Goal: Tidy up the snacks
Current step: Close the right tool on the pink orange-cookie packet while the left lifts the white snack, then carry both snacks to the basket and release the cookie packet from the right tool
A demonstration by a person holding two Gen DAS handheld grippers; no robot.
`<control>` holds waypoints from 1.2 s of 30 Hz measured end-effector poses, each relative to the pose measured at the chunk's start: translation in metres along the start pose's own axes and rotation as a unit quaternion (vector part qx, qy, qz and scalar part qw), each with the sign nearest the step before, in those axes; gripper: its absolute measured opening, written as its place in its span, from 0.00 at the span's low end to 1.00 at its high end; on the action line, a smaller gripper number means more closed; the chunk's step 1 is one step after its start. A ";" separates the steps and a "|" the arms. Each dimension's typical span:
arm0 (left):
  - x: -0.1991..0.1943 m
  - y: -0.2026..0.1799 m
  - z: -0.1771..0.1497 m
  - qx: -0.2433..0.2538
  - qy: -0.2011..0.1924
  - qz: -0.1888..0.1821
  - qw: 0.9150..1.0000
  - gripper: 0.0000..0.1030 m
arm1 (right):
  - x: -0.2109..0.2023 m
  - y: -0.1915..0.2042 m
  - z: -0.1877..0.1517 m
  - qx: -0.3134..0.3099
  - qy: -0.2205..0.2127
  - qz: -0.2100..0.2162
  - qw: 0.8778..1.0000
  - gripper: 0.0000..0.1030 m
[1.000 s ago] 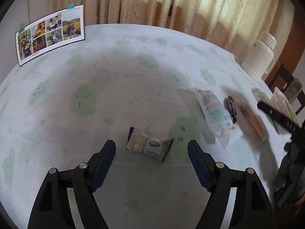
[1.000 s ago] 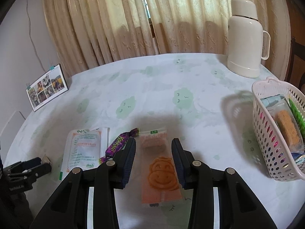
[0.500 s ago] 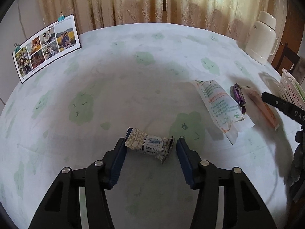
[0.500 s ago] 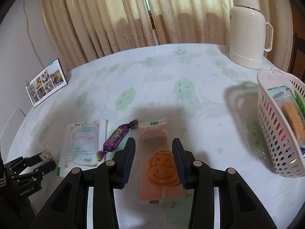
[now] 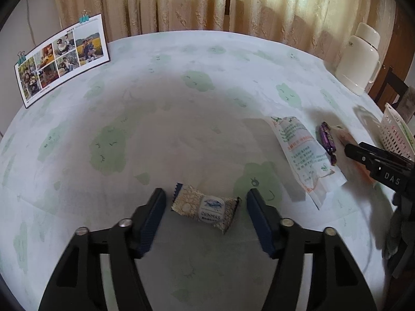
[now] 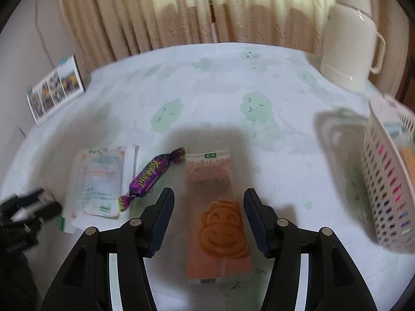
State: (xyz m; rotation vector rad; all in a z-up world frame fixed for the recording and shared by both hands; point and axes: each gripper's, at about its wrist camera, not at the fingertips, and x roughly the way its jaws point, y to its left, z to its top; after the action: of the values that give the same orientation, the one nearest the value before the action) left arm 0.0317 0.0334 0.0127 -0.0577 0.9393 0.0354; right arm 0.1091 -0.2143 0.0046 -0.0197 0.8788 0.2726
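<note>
A small beige wrapped snack lies on the tablecloth between the jaws of my left gripper. Those jaws are closing, and a gap still shows on each side of the wrapper. My right gripper straddles a long orange packet with a smiling face. Its jaws are opening and the pads stand clear of the packet. A purple twist-wrapped candy and a white printed sachet lie left of that packet. The left gripper shows at the far left of the right wrist view.
A white perforated basket with several snacks inside stands at the right edge. A cream thermos stands at the back right, a photo card with clips at the back left. Curtains hang behind the round table.
The left jaws have narrowed from wide apart to close around the beige snack. The right jaws have spread a little and that gripper has dropped slightly over the orange packet.
</note>
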 end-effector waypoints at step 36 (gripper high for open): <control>-0.028 -0.017 0.006 0.011 -0.052 -0.019 0.998 0.34 | -0.112 -0.070 0.003 0.101 -0.206 -0.052 0.972 0.31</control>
State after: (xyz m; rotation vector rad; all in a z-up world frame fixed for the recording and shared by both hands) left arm 0.0212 0.0171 0.0397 -0.0530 0.8348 -0.0075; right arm 0.0607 -0.3070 0.0847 0.1741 0.4869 0.0824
